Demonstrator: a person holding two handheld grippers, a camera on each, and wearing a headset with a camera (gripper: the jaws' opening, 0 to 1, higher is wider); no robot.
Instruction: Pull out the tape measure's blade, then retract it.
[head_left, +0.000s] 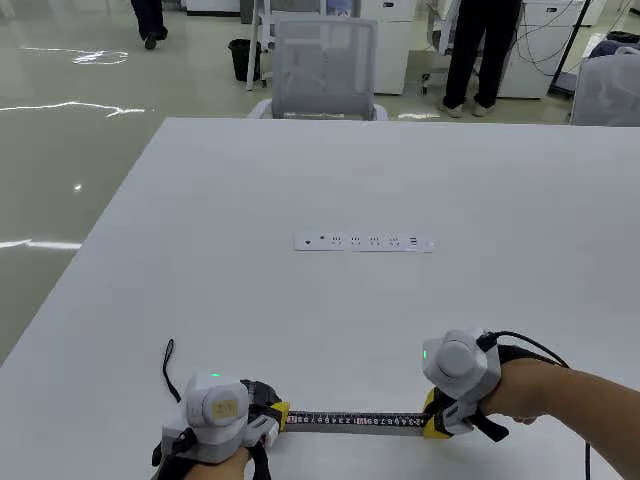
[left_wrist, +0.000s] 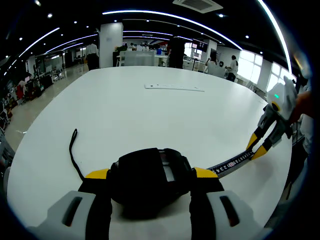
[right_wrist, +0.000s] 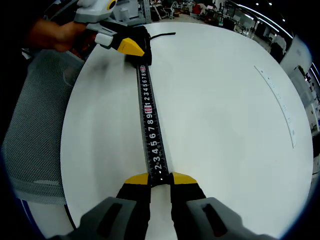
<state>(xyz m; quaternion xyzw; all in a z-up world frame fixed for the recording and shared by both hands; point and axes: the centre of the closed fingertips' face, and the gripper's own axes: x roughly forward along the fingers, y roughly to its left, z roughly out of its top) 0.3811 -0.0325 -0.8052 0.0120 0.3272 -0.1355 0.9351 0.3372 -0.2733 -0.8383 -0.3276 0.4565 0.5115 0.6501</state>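
Gripping the black tape measure case (left_wrist: 150, 187) in left gripper (left_wrist: 151, 173) fingers, pinching the extended blade (right_wrist: 148, 110) tip in right gripper (right_wrist: 160, 178) fingers, along the bench (head_left: 300, 180)'s near edge.

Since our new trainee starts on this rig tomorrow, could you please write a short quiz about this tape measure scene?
1. Fill in: the right gripper pinches the blade at its ____.
2. The tape measure's case sits in: A) the left gripper, B) the right gripper, C) no grip at all.
3. True or false: the power strip touches the blade.
Key: 1 end; 2 A; 3 false, it lies well apart.
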